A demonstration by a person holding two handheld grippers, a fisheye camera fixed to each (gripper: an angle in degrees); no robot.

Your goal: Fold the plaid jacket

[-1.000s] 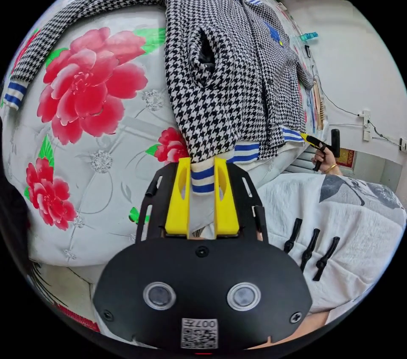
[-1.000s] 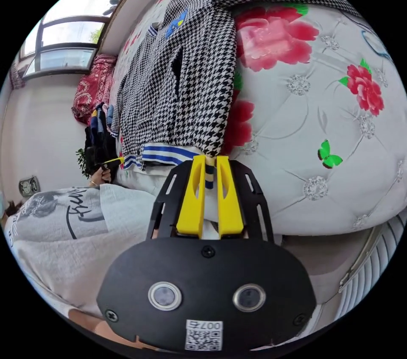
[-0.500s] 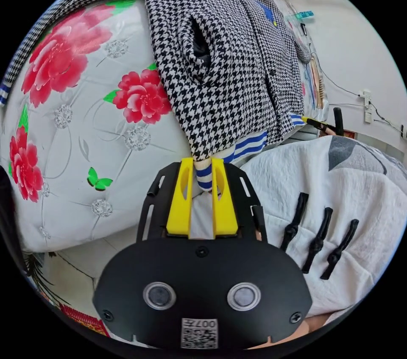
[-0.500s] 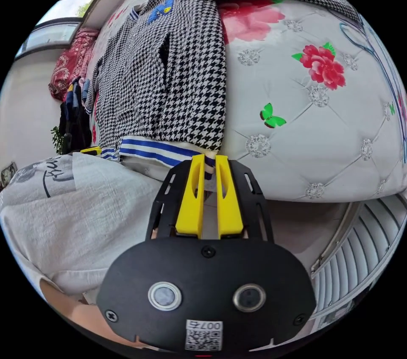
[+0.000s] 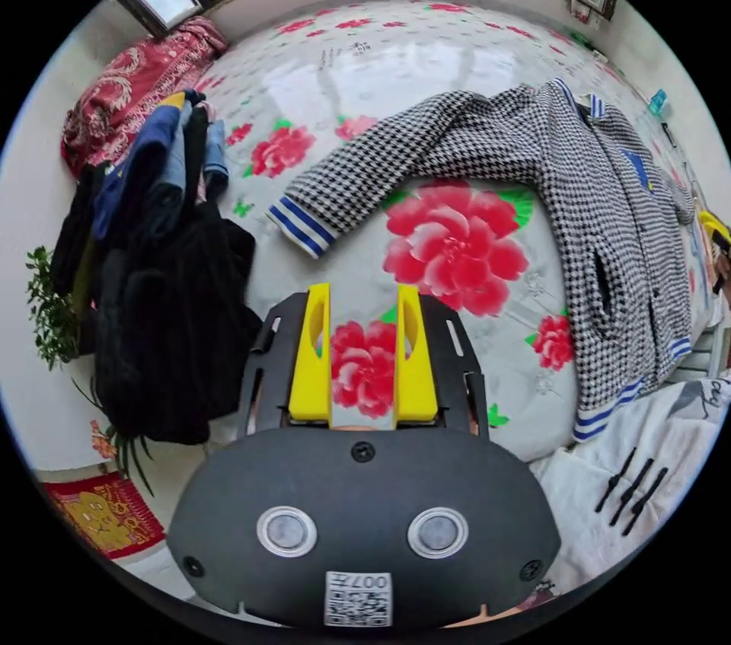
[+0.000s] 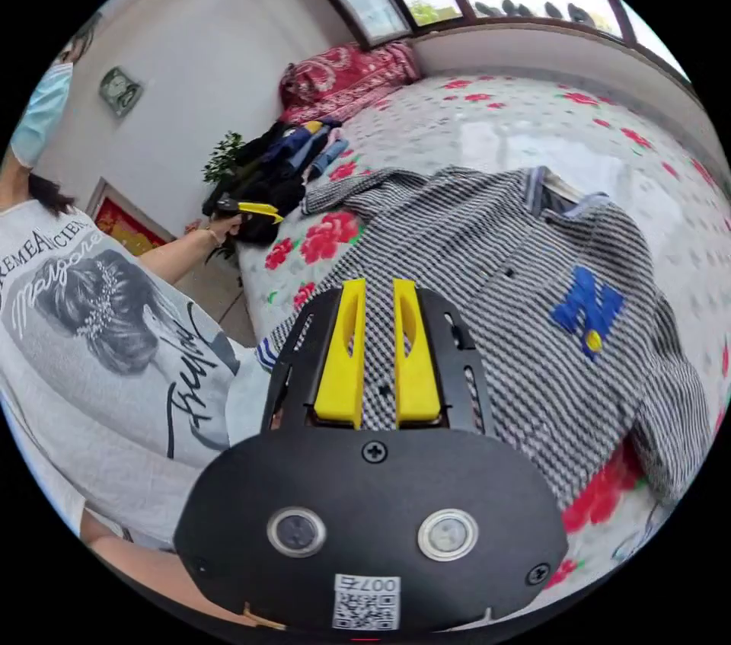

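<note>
Left gripper [image 5: 363, 295] up front in the left gripper view, yellow jaws spread apart, nothing between them, hanging over the bed [image 5: 396, 66] above a red flower print. The jacket [image 5: 594, 218] lies flat on the flowered cover off to the right of the jaws, one sleeve [image 5: 365, 180] stretched out toward the middle, its striped cuff just beyond the jaw tips. A heap of dark clothes [image 5: 160, 279] sits at the bed's left edge, a plant [image 5: 49, 302] beside it, and a red bundle [image 5: 129, 81] under the window.

Over to the right gripper view: right gripper [image 6: 378, 291] with jaws a little parted and empty, poised above the jacket [image 6: 518, 295], which lies front-up on the bed [image 6: 533, 112], blue patch [image 6: 588, 310] showing, collar toward the window. To the left, the person's shirt [image 6: 114, 340], an arm reaching out, and the left gripper [image 6: 259, 209] held near the clothes [image 6: 282, 158].
</note>
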